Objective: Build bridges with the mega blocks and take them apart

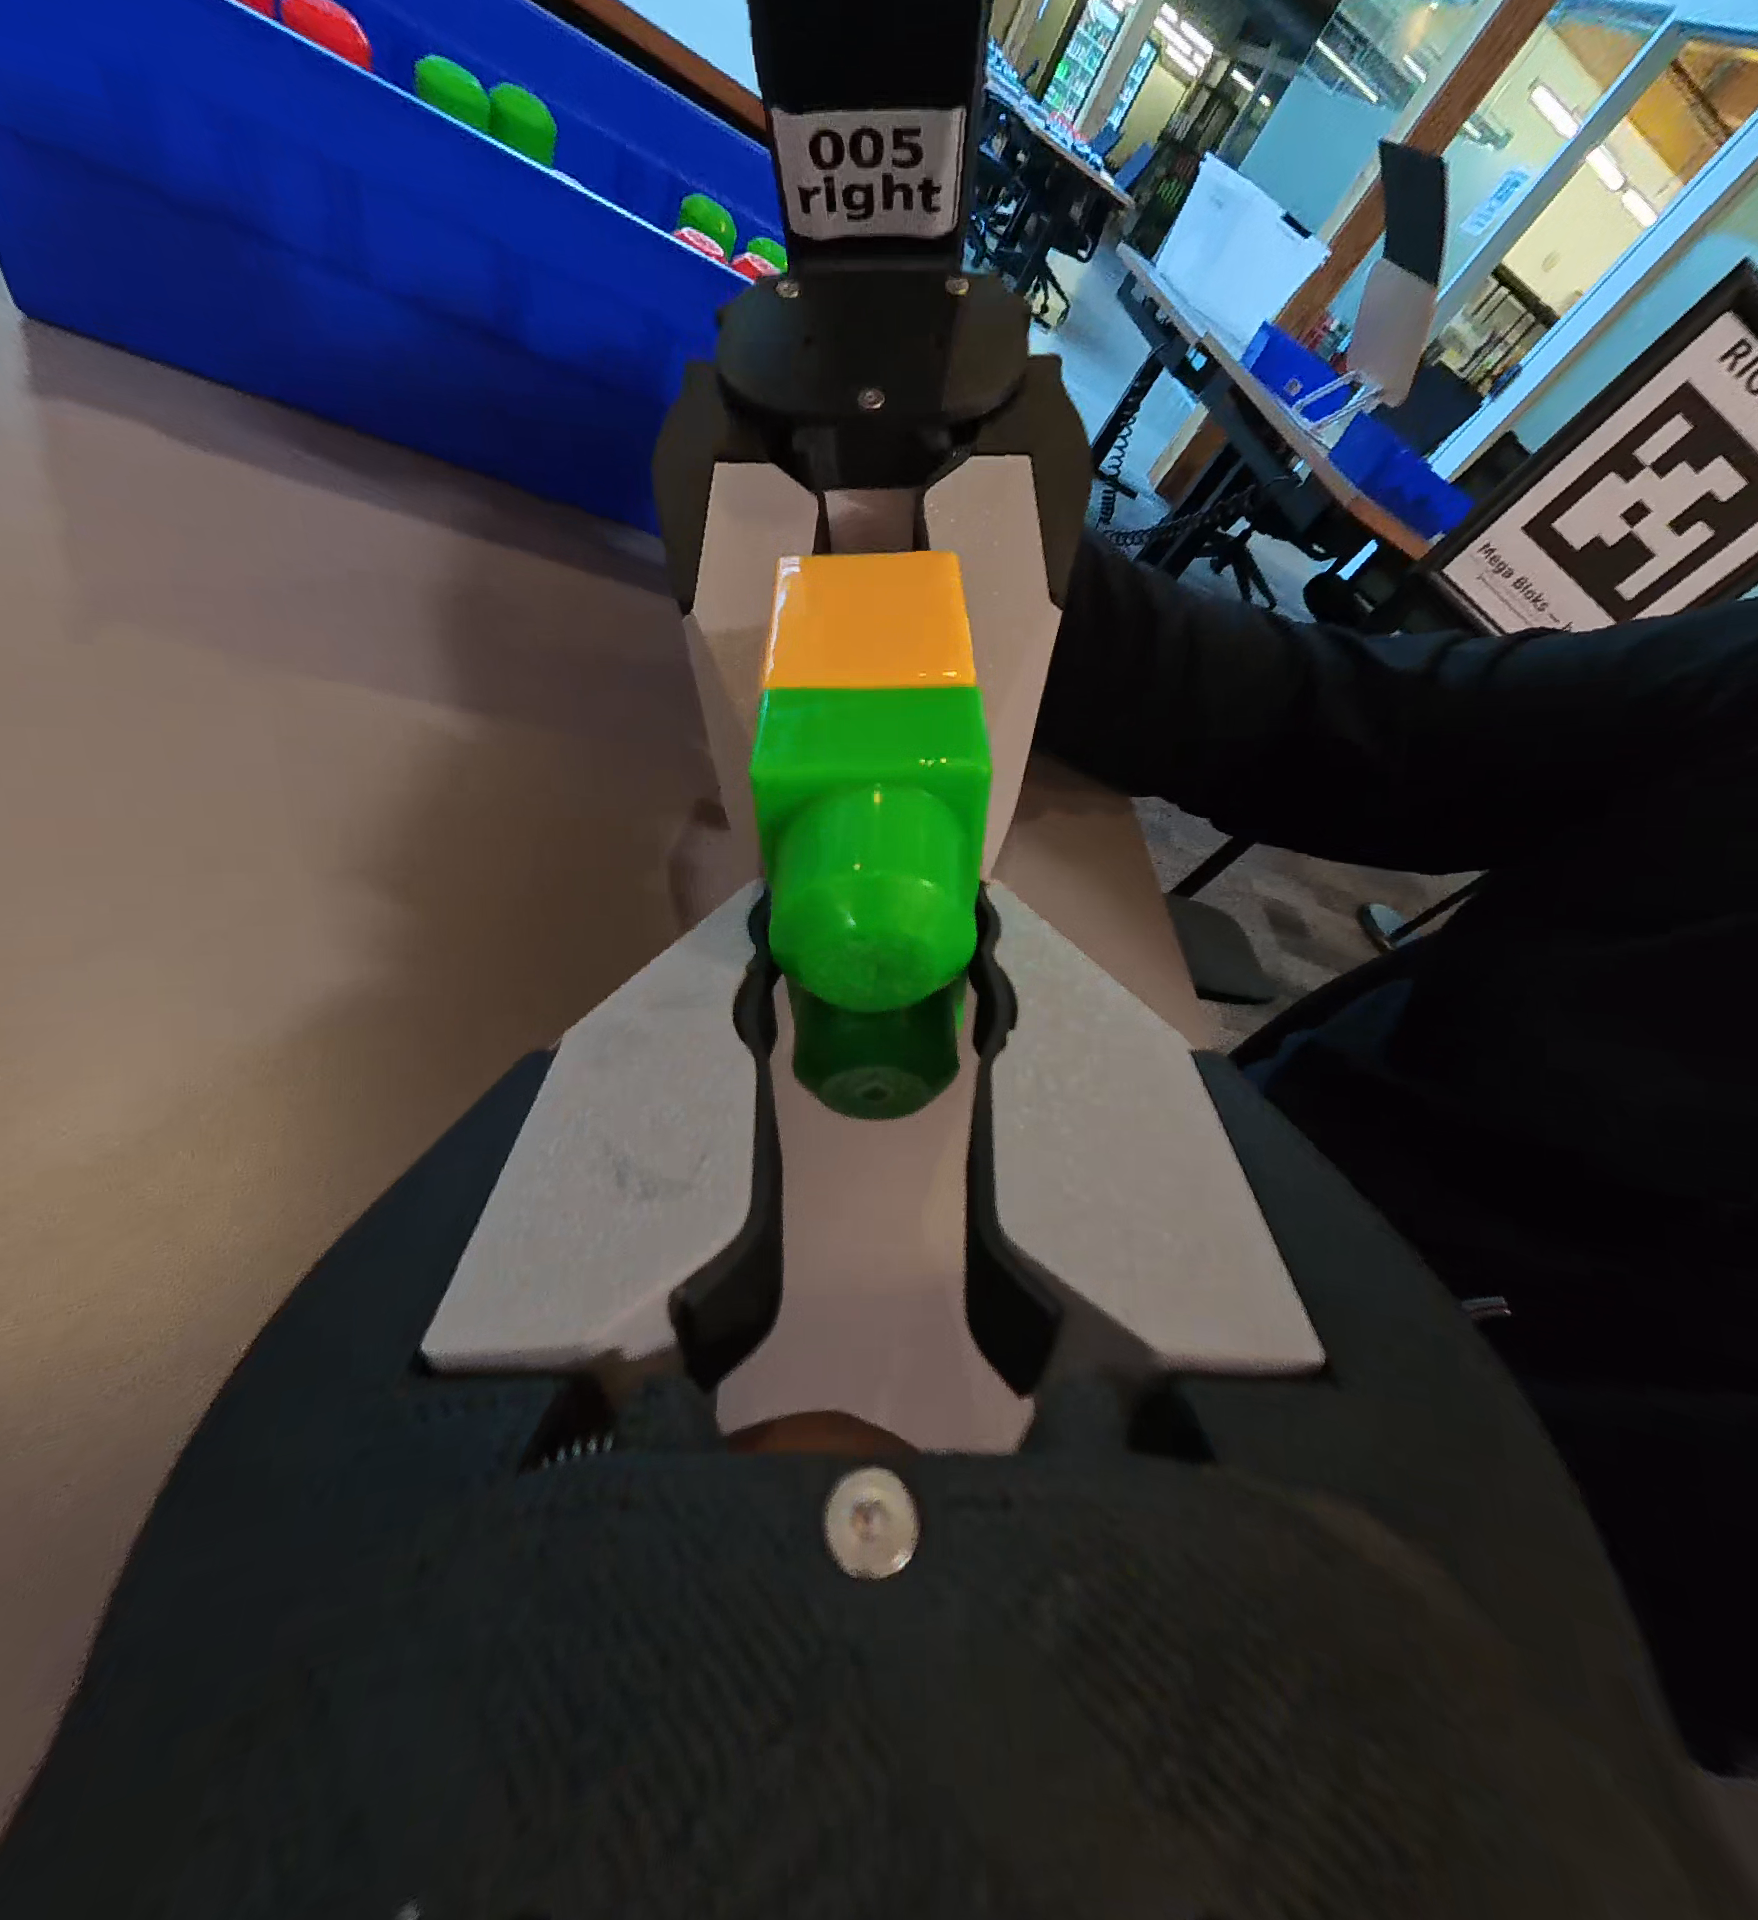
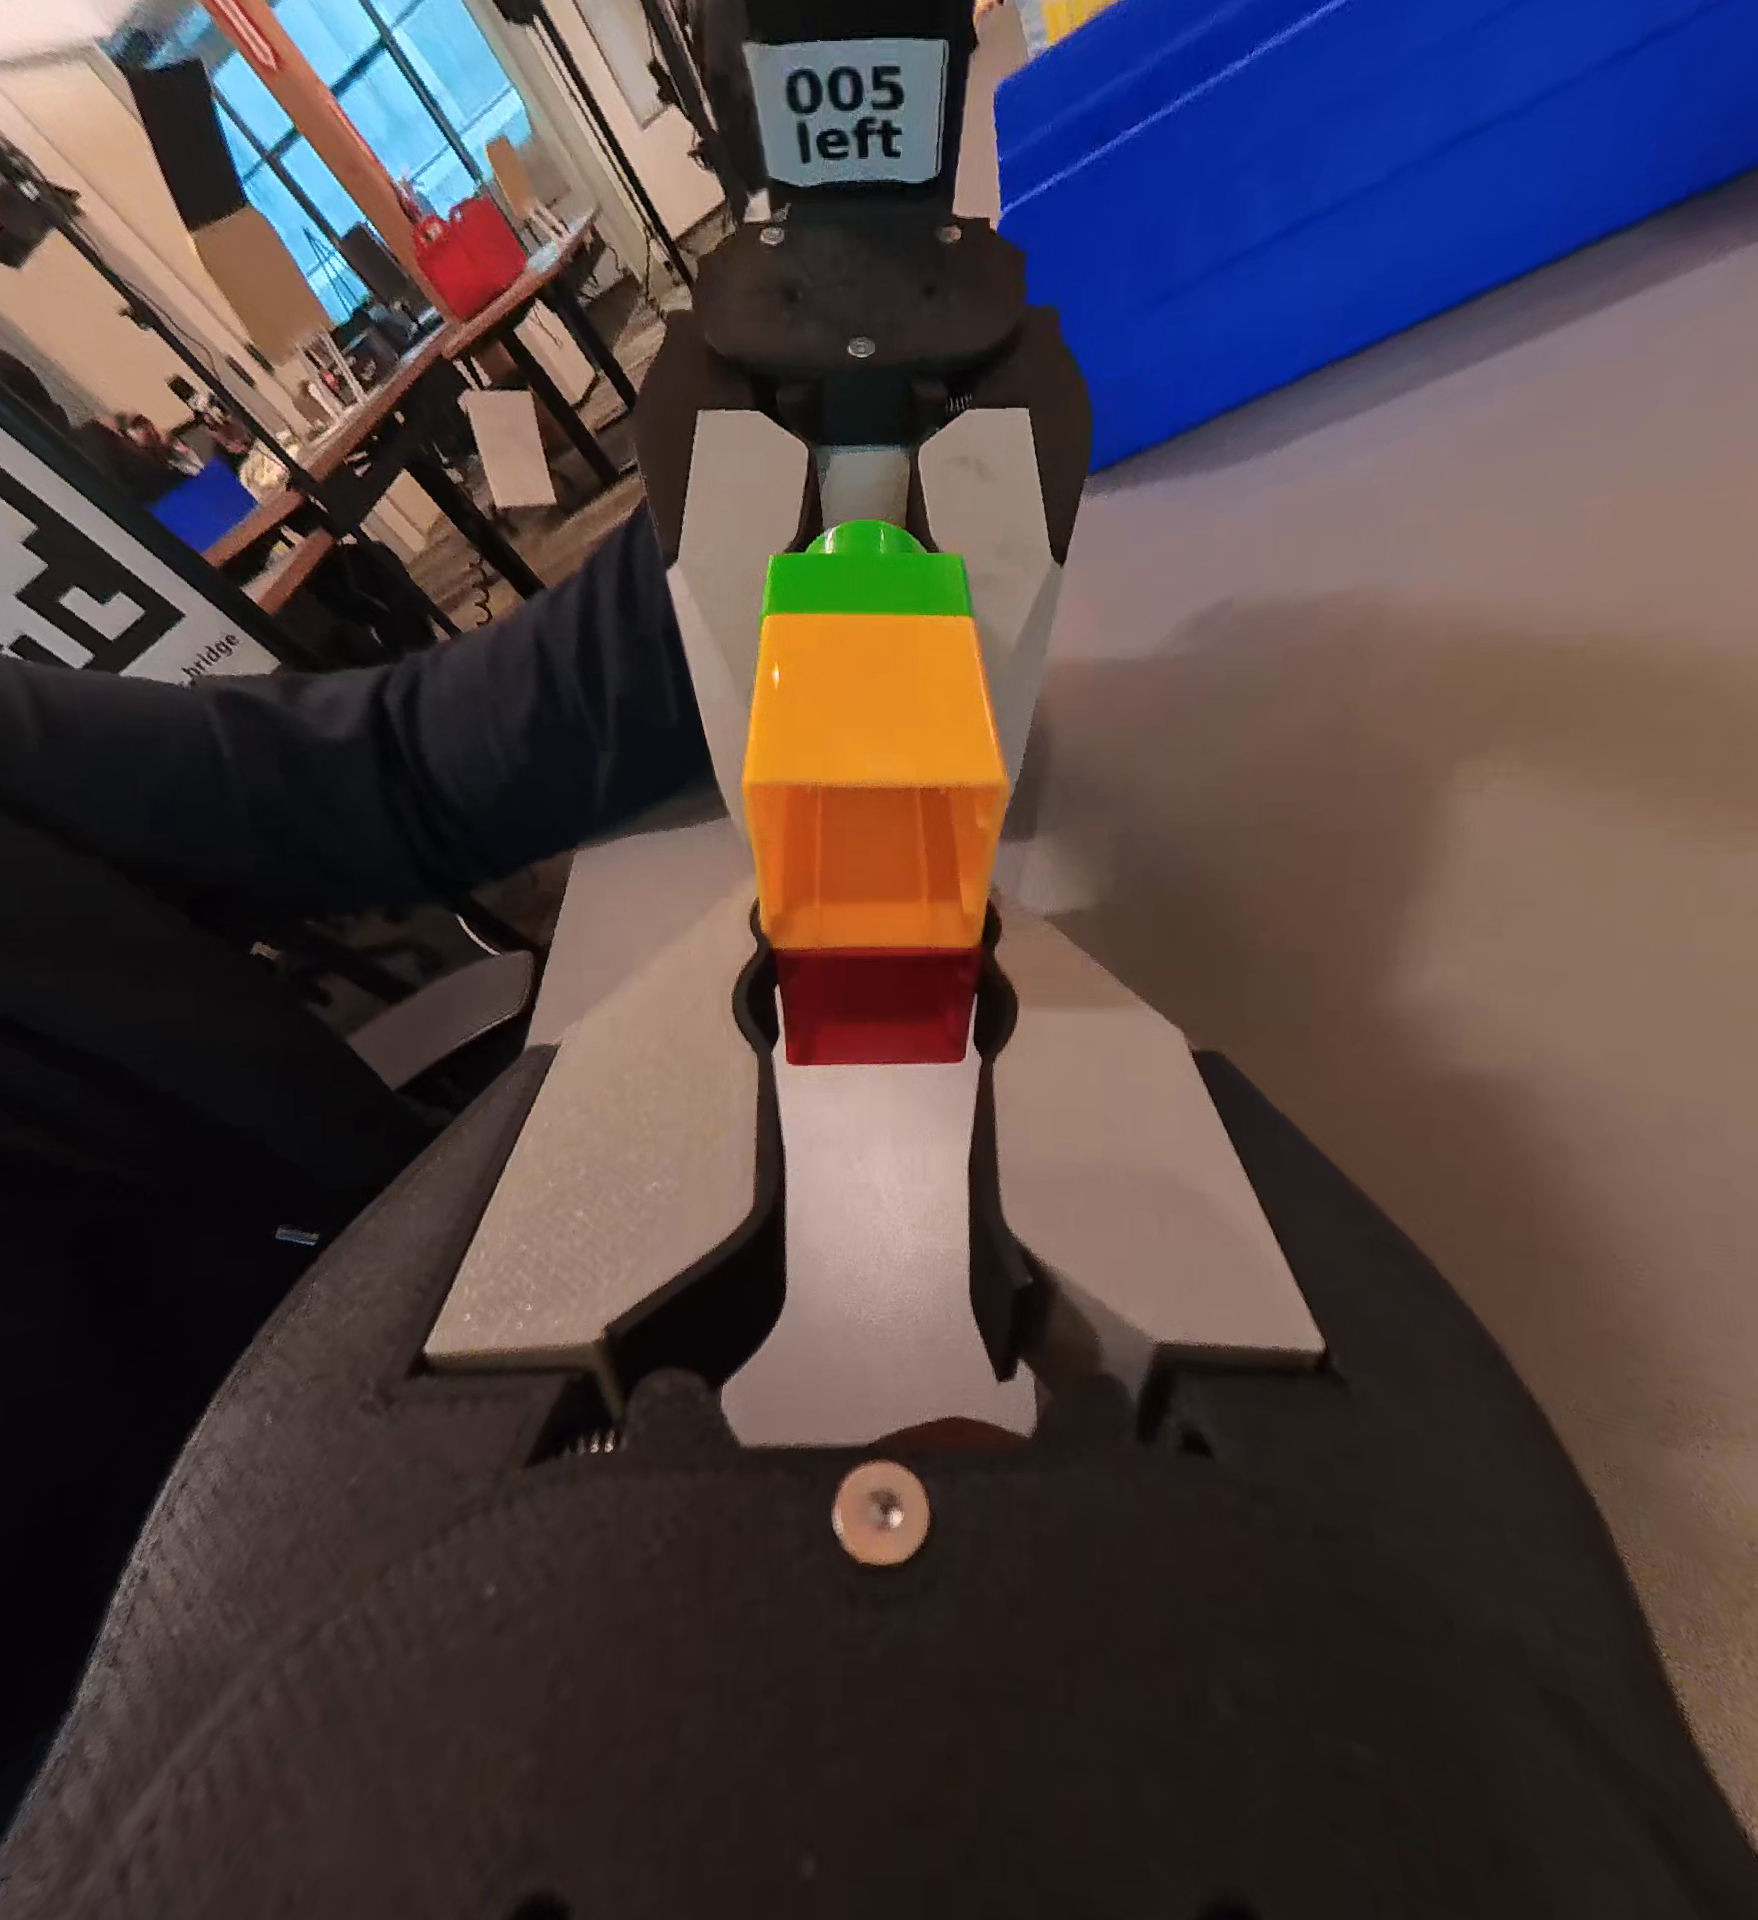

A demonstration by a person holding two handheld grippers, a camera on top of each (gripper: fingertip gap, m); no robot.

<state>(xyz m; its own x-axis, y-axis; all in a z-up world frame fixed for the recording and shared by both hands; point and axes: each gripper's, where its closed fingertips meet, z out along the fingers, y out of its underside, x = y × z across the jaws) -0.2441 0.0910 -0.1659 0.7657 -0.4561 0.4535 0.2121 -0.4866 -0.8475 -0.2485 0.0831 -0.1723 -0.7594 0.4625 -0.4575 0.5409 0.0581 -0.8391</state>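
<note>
Where blocks meet: tan table (image 1: pixel 179 831), blue bin (image 1: pixel 335 260).

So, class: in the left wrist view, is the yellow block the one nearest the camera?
No, the green block is nearer, with the yellow block behind it.

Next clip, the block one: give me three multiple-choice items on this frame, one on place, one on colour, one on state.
1. Where is the two-block stack? A on the table; B between both grippers; C in the blue bin.
2. What colour is the block that the left gripper clamps? A red; B green; C blue.
3. The green block and yellow block are: A pressed together; B apart; C lying side by side.
Answers: B, the left gripper and right gripper each grip one end; B, its fingers close on a green stud; A, their faces meet with no gap.
</note>
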